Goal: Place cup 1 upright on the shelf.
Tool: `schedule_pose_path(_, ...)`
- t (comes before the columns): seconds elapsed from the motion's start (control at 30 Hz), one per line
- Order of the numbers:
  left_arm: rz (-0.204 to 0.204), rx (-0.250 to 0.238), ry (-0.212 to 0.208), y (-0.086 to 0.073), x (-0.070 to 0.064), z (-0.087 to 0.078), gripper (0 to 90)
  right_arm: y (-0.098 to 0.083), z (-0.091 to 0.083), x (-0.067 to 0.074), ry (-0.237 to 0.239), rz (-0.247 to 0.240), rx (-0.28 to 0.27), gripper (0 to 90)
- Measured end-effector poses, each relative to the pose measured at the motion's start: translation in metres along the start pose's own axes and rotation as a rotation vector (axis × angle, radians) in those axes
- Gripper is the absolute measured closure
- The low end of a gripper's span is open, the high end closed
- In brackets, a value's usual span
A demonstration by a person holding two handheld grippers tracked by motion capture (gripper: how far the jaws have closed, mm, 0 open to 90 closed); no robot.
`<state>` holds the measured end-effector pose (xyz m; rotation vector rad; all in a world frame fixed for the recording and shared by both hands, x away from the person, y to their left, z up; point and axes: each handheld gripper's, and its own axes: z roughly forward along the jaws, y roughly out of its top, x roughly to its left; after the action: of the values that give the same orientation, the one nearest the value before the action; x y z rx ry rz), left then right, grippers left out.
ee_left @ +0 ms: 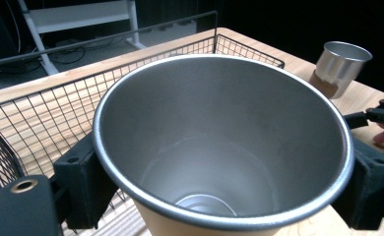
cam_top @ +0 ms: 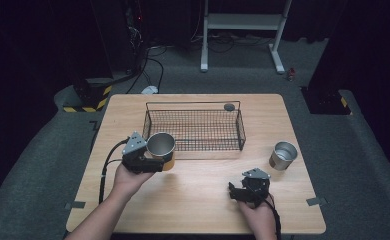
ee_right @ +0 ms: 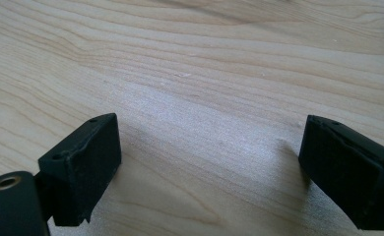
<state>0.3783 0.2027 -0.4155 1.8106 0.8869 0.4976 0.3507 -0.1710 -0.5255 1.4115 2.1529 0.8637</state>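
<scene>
One cup (cam_top: 161,146) was clamped in the left gripper (cam_top: 144,161) beside the basket (cam_top: 193,131), not yet inside; the second cup (cam_top: 283,155) stood untouched, right gripper (cam_top: 247,190) wide, empty.

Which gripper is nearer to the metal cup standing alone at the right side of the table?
Right. The right gripper is left of the standing cup and nearer the person; the left gripper is across the table.

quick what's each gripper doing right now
Left gripper: shut on the metal cup, beside the wire basket.
Right gripper: open, holding nothing, over the table.
</scene>
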Motion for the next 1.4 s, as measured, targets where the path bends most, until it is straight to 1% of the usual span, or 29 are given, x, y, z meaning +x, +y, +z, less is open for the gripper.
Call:
schedule_pose_path(0.07,-0.008,-0.001,0.009,0.003,0.005,0.003,13.6,0.000,0.000,0.000,0.000,0.001,0.000,8.8)
schedule_pose_path(0.1,-0.008,-0.001,0.009,0.003,0.005,0.003,13.6,0.000,0.000,0.000,0.000,0.000,0.000,8.8)
schedule_pose_path(0.13,-0.007,0.001,0.018,0.006,0.009,0.006,13.7,0.000,0.000,0.000,0.000,0.000,0.000,8.8)
schedule_pose_path(0.2,-0.009,0.001,0.024,0.007,0.011,0.007,13.7,0.000,0.000,0.000,0.000,-0.001,0.000,8.8)
schedule_pose_path(0.27,-0.012,-0.005,0.034,0.009,0.014,0.009,13.7,0.000,0.000,0.000,0.000,0.001,0.001,8.8)
schedule_pose_path(0.3,-0.020,-0.008,0.040,0.013,0.017,0.012,13.7,0.000,0.000,0.000,0.001,0.001,0.001,8.8)
schedule_pose_path(0.4,-0.026,-0.013,0.047,0.015,0.020,0.014,13.7,0.000,0.000,0.000,0.000,0.001,0.001,8.8)
schedule_pose_path(0.43,-0.032,-0.028,0.052,0.017,0.022,0.017,13.7,0.000,0.000,0.000,0.001,0.001,0.001,8.8)
schedule_pose_path(0.5,-0.037,-0.030,0.055,0.018,0.023,0.019,13.7,0.000,0.000,0.000,0.001,0.003,0.002,8.8)
schedule_pose_path(0.57,-0.037,-0.020,0.061,0.021,0.024,0.021,13.7,0.000,0.000,0.000,0.000,-0.001,-0.001,8.8)
schedule_pose_path(0.6,-0.022,-0.022,0.073,0.024,0.025,0.024,13.7,0.000,0.000,0.000,0.000,-0.001,-0.001,8.8)
schedule_pose_path(0.67,-0.017,-0.018,0.079,0.025,0.025,0.025,13.7,0.000,0.000,0.000,0.000,0.001,0.001,8.8)
schedule_pose_path(0.77,-0.027,-0.016,0.081,0.030,0.028,0.031,13.7,0.000,0.000,0.000,0.000,0.001,0.001,8.8)
schedule_pose_path(0.87,-0.028,-0.020,0.084,0.033,0.029,0.033,13.7,0.000,0.000,0.000,0.000,-0.001,0.000,8.8)
schedule_pose_path(0.93,-0.034,-0.035,0.090,0.037,0.031,0.038,13.7,0.000,0.000,0.000,0.000,-0.001,0.000,8.8)
schedule_pose_path(0.97,-0.041,-0.035,0.091,0.039,0.031,0.040,13.7,0.000,0.000,0.000,0.001,0.001,0.001,8.8)
schedule_pose_path(1.03,-0.040,-0.034,0.092,0.040,0.032,0.041,13.7,0.000,0.000,0.000,0.000,0.000,0.001,8.8)
schedule_pose_path(1.1,-0.041,-0.034,0.102,0.045,0.035,0.047,13.7,0.000,0.000,0.000,0.000,0.001,0.001,8.8)
schedule_pose_path(1.13,-0.041,-0.034,0.102,0.045,0.035,0.047,13.7,0.000,0.000,0.000,0.000,0.001,0.001,8.8)
schedule_pose_path(1.17,-0.044,-0.042,0.110,0.047,0.037,0.050,13.7,0.000,0.000,0.000,0.000,-0.001,0.000,8.8)
schedule_pose_path(1.23,-0.048,-0.035,0.113,0.049,0.040,0.054,13.7,0.000,0.000,0.000,0.000,0.000,0.001,8.8)
schedule_pose_path(1.4,-0.057,-0.038,0.126,0.053,0.045,0.062,13.7,0.000,0.000,0.000,0.002,0.002,0.001,9.2)
